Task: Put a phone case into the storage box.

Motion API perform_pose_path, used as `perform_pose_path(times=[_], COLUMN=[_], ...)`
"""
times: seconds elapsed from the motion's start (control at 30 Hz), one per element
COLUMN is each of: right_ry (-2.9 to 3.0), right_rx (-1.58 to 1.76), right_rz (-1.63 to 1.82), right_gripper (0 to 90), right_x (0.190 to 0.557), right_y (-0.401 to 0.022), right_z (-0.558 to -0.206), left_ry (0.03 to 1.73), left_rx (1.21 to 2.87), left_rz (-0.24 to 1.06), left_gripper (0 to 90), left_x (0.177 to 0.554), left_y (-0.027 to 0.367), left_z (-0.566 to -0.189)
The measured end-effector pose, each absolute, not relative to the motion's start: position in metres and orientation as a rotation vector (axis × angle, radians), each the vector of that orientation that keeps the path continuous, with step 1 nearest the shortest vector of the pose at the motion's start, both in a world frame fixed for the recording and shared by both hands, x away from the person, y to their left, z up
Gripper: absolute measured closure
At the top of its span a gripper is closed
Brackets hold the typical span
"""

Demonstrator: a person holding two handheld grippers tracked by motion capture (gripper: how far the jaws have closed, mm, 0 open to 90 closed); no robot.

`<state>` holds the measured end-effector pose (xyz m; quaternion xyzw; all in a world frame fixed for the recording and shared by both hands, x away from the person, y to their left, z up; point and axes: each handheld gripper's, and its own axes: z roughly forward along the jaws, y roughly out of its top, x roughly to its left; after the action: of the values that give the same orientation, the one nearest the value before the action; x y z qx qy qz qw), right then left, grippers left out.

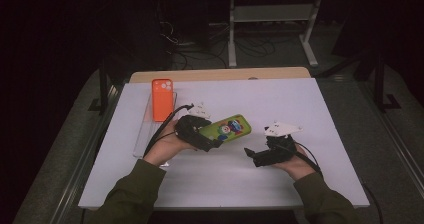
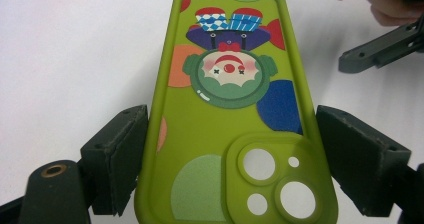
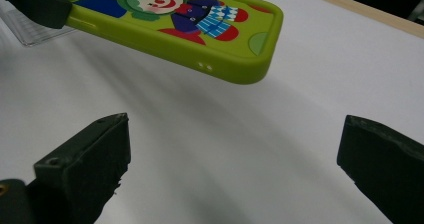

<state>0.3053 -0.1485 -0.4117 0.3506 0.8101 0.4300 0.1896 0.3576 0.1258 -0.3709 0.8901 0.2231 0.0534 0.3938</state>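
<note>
The left gripper [image 2: 230, 164] clamps the green clown phone case [image 2: 232, 104] by its long sides at the camera-hole end, lifted over the white table [image 1: 300, 104], so the wide-open, empty right gripper [image 3: 235, 164] should approach squarely toward the free end just ahead of it.

light: dim surroundings, bright tabletop | shadows: soft | blur: slight

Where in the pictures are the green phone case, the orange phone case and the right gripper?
green phone case [image 2: 225, 129]: left gripper view, on its printed back below the clown.
orange phone case [image 1: 162, 101]: high view, on the middle of its back.
right gripper [image 3: 235, 159]: right gripper view, midway between its two open jaws.
</note>
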Motion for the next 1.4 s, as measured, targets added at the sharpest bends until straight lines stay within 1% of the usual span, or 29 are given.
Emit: perform_pose_path(times=[0.17, 0.23, 0.5, 0.8, 1.0, 1.03, 1.17, 1.3, 1.4], right_ry=[2.292, 2.294, 2.303, 2.322, 2.282, 2.276, 2.239, 2.192, 2.168], right_rx=[0.961, 0.959, 0.917, 0.827, 0.767, 0.755, 0.706, 0.639, 0.581], right_rz=[1.207, 1.214, 1.210, 1.099, 1.053, 1.048, 1.013, 0.974, 0.936], right_gripper=[0.1, 0.1, 0.1, 0.1, 0.1, 0.1, 0.1, 0.1, 0.1], right_x=[0.312, 0.315, 0.326, 0.321, 0.317, 0.317, 0.316, 0.312, 0.310], right_y=[-0.140, -0.137, -0.127, -0.117, -0.116, -0.116, -0.116, -0.114, -0.112], right_z=[-0.410, -0.410, -0.411, -0.419, -0.417, -0.417, -0.415, -0.412, -0.411], left_ry=[0.549, 0.568, 0.574, 0.565, 0.573, 0.551, 0.566, 0.527, 0.541], left_rx=[2.275, 2.249, 2.246, 2.263, 2.259, 2.281, 2.264, 2.288, 2.273], left_rz=[0.136, 0.129, 0.133, 0.142, 0.136, 0.143, 0.125, 0.145, 0.138], left_gripper=[16.2, 16.2, 16.2, 16.2, 16.2, 16.2, 16.2, 16.2, 16.2], left_x=[0.358, 0.357, 0.357, 0.359, 0.357, 0.358, 0.356, 0.358, 0.357], left_y=[0.126, 0.125, 0.126, 0.130, 0.126, 0.127, 0.124, 0.125, 0.123], left_z=[-0.369, -0.369, -0.369, -0.368, -0.371, -0.370, -0.371, -0.370, -0.371])
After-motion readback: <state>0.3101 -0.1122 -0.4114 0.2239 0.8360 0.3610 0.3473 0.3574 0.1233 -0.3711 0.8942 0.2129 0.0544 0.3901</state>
